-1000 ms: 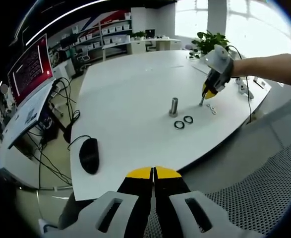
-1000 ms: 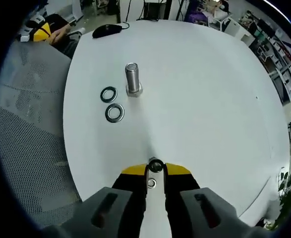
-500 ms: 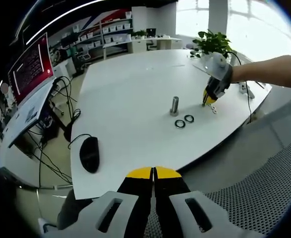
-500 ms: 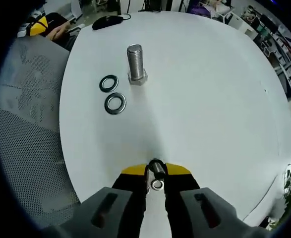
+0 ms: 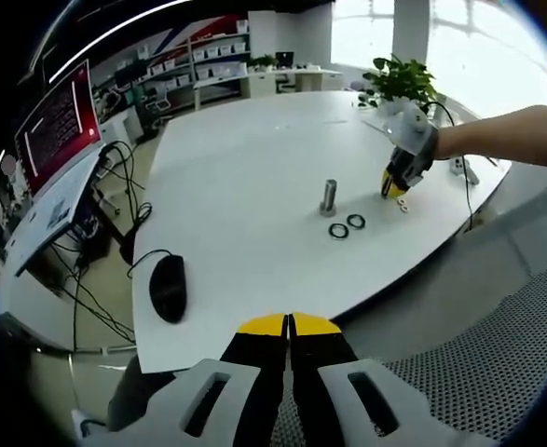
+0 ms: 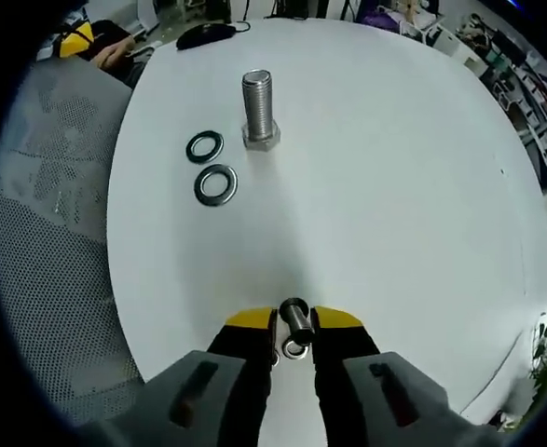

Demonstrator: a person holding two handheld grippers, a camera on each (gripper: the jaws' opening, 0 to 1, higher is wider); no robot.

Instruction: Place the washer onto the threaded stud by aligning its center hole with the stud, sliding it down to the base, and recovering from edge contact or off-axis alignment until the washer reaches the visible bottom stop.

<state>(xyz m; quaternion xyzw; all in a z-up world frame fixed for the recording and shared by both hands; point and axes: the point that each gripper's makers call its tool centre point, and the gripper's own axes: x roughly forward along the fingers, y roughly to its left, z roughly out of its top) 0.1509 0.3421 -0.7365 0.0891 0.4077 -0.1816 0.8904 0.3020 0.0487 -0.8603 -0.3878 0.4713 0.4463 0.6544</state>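
A threaded steel stud (image 6: 258,109) stands upright on its hex base on the white table (image 6: 394,186). Two flat washers (image 6: 204,146) (image 6: 216,184) lie just left of it. My right gripper (image 6: 294,323) is shut on a small washer (image 6: 296,314), held edge-on well short of the stud. In the left gripper view, the right gripper (image 5: 394,182) hovers to the right of the stud (image 5: 328,198) and the two washers (image 5: 338,231). My left gripper (image 5: 290,322) is shut with nothing in it, off the table's near edge.
A black mouse (image 5: 168,291) with its cable lies near the table's left edge. A mesh chair (image 5: 497,372) stands at the near right. Small loose washers (image 5: 403,205) lie under the right gripper. A potted plant (image 5: 399,79) sits at the far side.
My right gripper has lifted slightly with the washer, and its view has shifted a little relative to the stud. The left gripper has stayed put.
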